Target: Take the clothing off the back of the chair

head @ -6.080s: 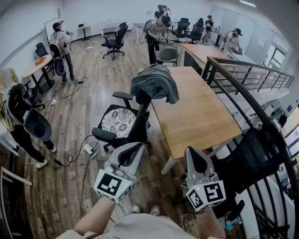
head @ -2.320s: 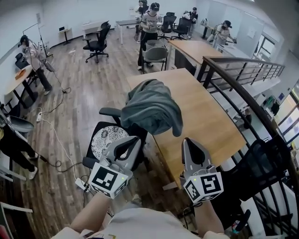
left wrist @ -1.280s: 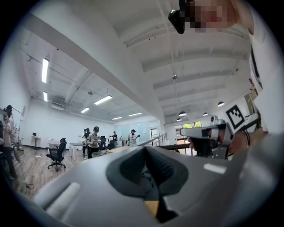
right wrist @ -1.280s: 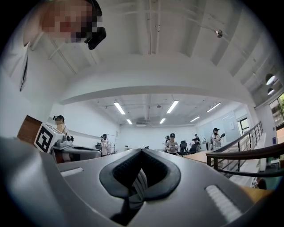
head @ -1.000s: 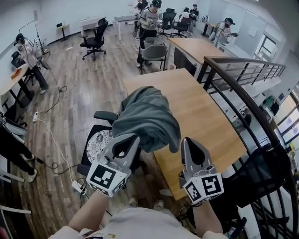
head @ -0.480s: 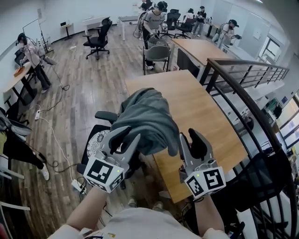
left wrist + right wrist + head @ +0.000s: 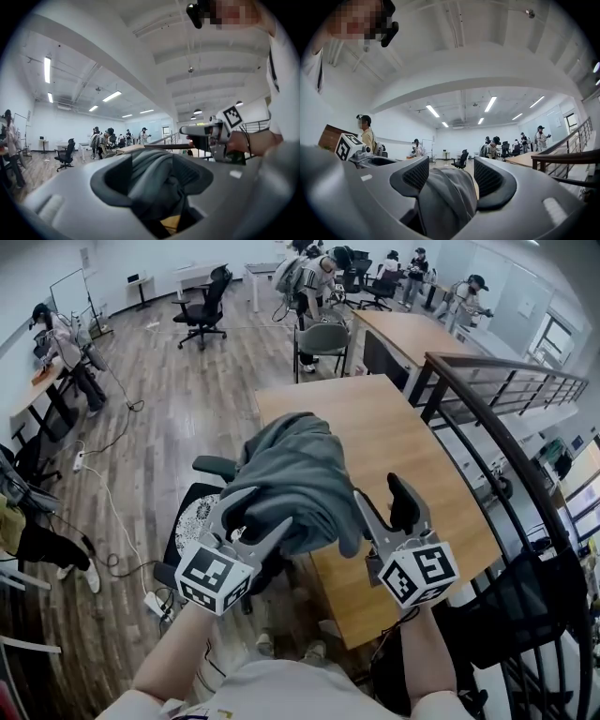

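Advanced, both hand-held grippers (image 7: 270, 507) (image 7: 377, 488) opening around clothing (image 7: 295, 470) draped down chair (image 7: 214, 466).

I see left gripper (image 7: 263, 513) and right gripper (image 7: 380, 493) at grey clothing (image 7: 295, 470) draped over chair (image 7: 213, 466) back, jaws opening.

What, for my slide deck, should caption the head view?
Left gripper and right gripper, jaws opening around the grey garment draped over the chair.
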Available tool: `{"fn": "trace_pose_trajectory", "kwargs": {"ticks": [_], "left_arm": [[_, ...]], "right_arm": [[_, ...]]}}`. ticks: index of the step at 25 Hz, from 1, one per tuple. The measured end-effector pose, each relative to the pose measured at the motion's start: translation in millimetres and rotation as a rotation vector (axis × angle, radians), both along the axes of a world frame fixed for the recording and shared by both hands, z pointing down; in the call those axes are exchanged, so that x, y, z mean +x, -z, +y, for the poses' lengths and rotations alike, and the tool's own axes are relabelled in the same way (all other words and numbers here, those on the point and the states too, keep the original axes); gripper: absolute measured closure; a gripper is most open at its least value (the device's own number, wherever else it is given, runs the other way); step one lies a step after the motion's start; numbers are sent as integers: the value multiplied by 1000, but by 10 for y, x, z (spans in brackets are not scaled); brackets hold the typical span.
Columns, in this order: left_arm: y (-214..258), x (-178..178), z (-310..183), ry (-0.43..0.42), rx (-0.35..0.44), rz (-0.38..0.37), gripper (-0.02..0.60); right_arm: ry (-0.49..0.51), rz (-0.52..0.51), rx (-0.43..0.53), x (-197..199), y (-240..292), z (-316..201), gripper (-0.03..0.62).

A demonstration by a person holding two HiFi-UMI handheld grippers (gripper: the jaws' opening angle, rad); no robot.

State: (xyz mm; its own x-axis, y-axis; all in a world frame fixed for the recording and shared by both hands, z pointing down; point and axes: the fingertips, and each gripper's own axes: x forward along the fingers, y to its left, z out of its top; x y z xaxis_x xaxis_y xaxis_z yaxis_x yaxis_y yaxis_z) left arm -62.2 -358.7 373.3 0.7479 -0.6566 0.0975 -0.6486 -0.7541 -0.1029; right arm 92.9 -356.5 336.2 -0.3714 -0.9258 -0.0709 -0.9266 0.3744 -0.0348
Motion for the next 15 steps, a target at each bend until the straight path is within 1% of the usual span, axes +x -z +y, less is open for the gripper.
{"fn": "trace_pose_trajectory", "kwargs": {"ticks": [3,5,8,11,13,15], "left_arm": [[-165,32,-117,4,-19,-28,301],[-270,35,-201,13,-36,-32,296],[-381,28,-323,24,-50,-32,267],[-437,-2,-404,21,-64,-19,239],[-472,-8,-461,9,-80,5,219],[-516,-3,-506,-4,-100,38,207]], "right_arm": [[32,-25,-41,-1,-223,-185,279],[62,-48,-81,-29,-421,-305,260],[114,-77,-130,-89,-685,-446,219],[161,-117,-167,-139,-885,-540,166],[190,-147,-182,-146,-980,-613,127],[226,-174,-201,-165,-1072,-682,112]]}}
